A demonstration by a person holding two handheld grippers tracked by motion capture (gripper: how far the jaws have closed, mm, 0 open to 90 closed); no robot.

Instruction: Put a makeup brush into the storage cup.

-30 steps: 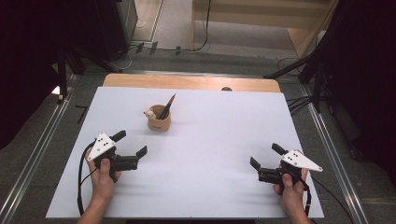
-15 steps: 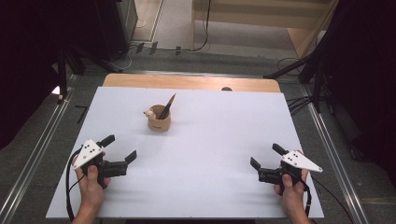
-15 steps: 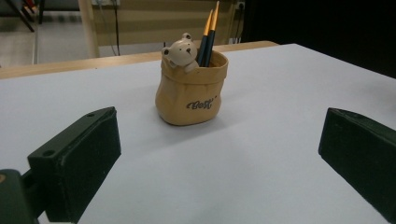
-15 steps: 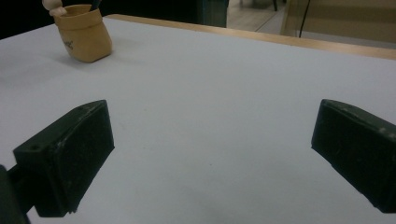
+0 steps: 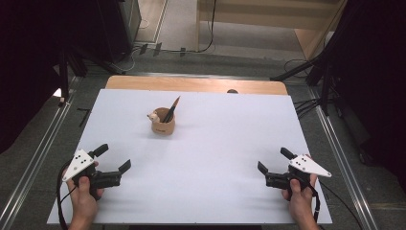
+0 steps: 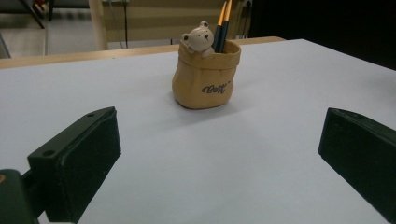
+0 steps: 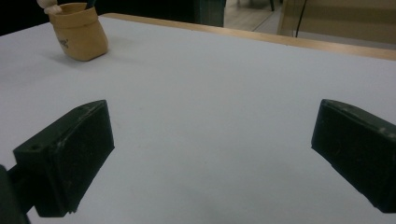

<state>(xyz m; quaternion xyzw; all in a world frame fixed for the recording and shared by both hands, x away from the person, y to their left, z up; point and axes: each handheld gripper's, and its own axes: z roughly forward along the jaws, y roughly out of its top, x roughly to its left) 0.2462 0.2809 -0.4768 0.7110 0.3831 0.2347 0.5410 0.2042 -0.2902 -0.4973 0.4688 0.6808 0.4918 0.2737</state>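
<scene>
The pencils (image 6: 223, 23) standing in the bear pot (image 6: 204, 77) run off the left gripper view's top edge. In the right gripper view, the pot's bear (image 7: 46, 6) is cut at the top edge.

Left claw (image 5: 114, 158) and right claw (image 5: 272, 159) rest low, jaws spread wide, empty.

White-topped table (image 5: 215, 158) with wooden far edge, grey floor (image 5: 201, 62), dark curtains (image 5: 28, 57), pale wooden furniture (image 5: 268, 14)

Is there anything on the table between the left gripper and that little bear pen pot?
Nothing: bare white table lies between the open left gripper and the pen pot, seen in the left gripper view.
</scene>
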